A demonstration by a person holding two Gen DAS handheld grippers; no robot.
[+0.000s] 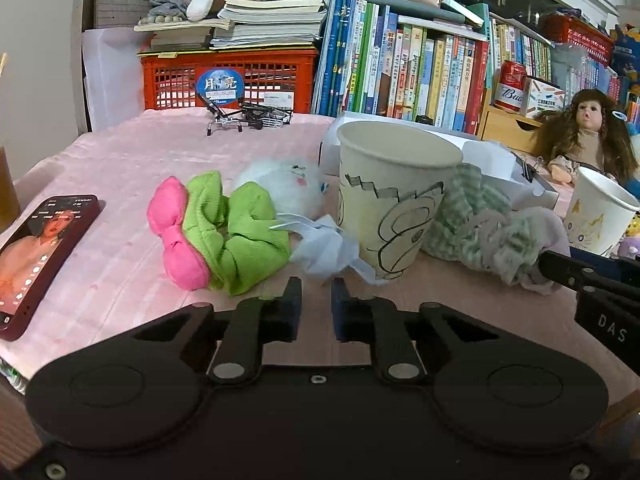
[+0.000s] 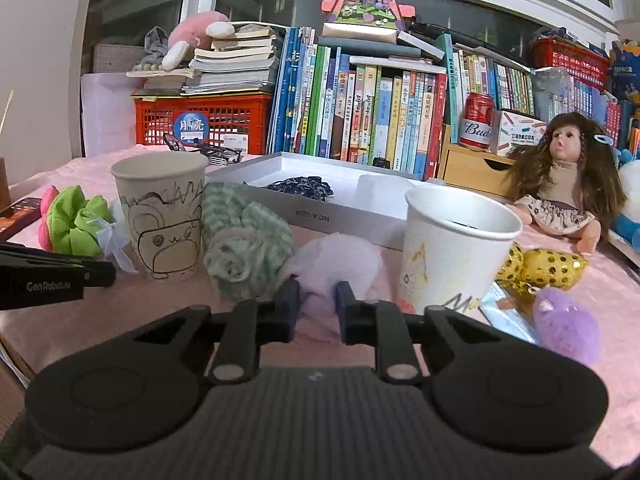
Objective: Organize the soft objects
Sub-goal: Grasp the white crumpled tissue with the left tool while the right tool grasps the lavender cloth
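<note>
Right gripper (image 2: 316,300) jaws are pinching the lavender scrunchie (image 2: 336,260): light, squashy, grip bunched fabric. Left gripper (image 1: 316,300) jaws are hanging apart, empty.

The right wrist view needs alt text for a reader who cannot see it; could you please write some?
The right gripper has its two fingers closed around a pale lilac scrunchie on a pink tablecloth. A green striped scrunchie and a doodled paper cup lie to its left, a white paper cup to its right. Books and a doll stand behind.
</note>
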